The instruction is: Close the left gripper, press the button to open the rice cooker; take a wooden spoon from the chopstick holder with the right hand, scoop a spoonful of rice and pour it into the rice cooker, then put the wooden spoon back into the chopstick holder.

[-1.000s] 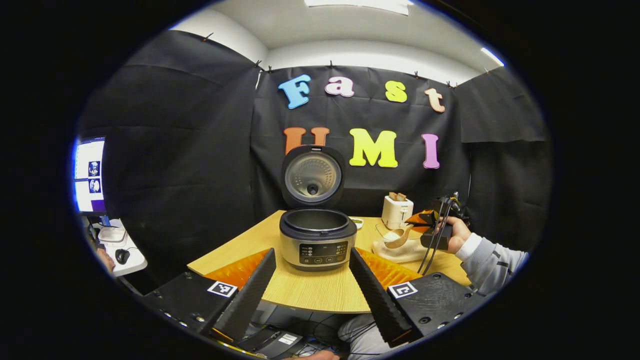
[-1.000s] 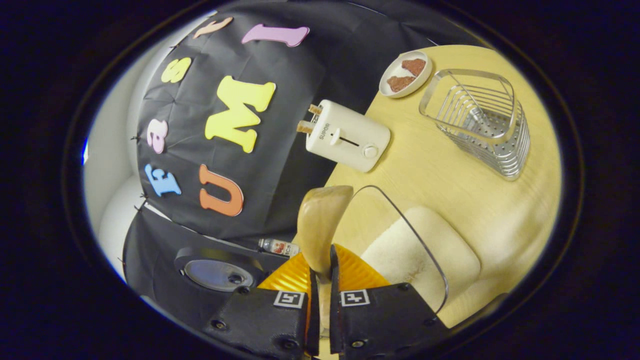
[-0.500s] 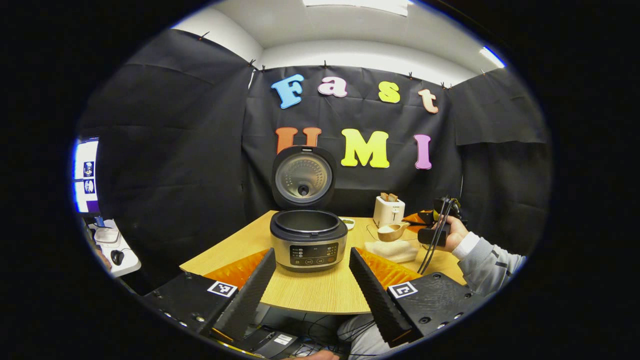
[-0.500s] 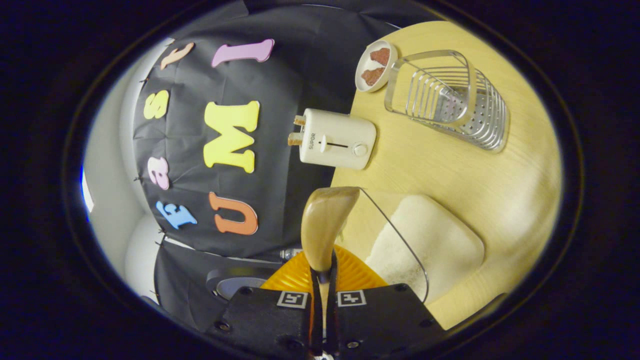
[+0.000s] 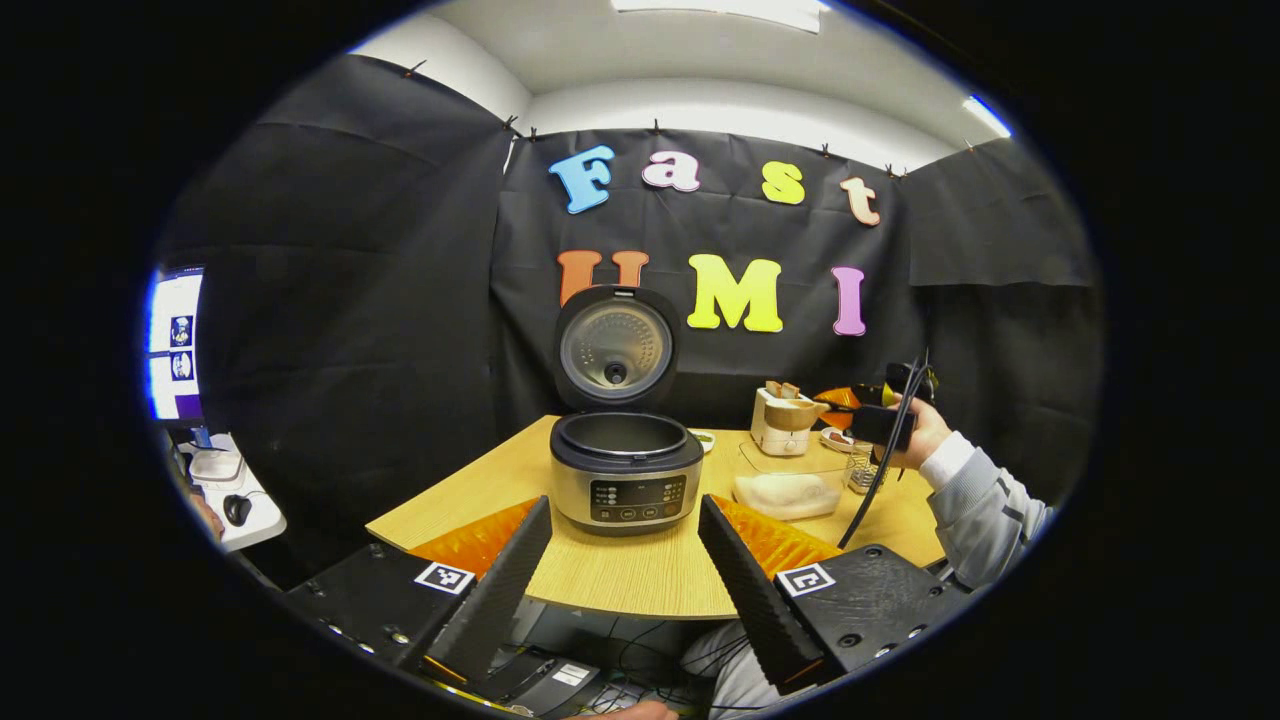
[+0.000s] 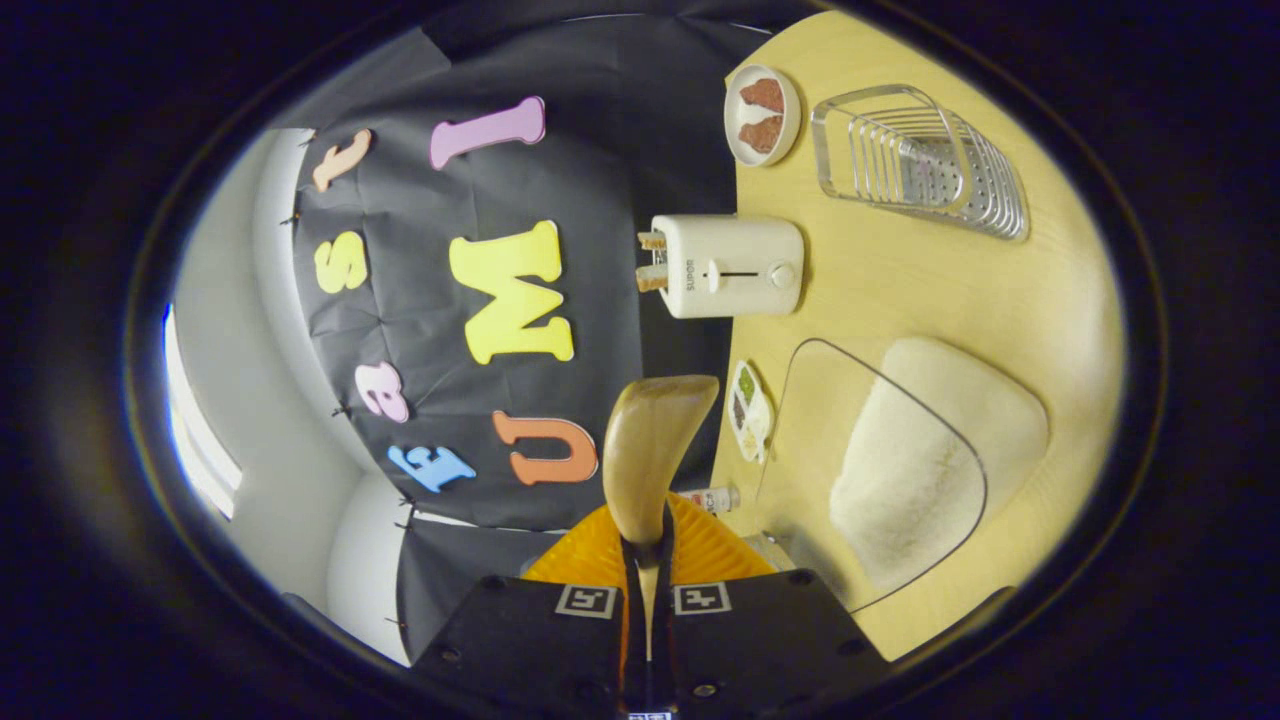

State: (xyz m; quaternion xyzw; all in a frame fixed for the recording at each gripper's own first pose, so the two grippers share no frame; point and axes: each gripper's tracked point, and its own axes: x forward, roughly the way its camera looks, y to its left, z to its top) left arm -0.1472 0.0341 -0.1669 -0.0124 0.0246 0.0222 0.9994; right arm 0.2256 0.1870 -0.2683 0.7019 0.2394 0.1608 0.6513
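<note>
Rice cooker (image 5: pixel 626 480) on the wooden table (image 5: pixel 620 580), lid (image 5: pixel 616 346) raised upright, pot open, framed between the spread, empty fingers of the left gripper (image 5: pixel 625 575). Right gripper (image 6: pixel 648 560) clenched on the handle of the wooden spoon (image 6: pixel 650 450), bowl of the spoon lifted above the clear container of rice (image 6: pixel 925 450), rolled onto its side. Toaster (image 6: pixel 728 265), small dish (image 6: pixel 762 113) and wire chopstick holder (image 6: pixel 920 160) farther along the table.
</note>
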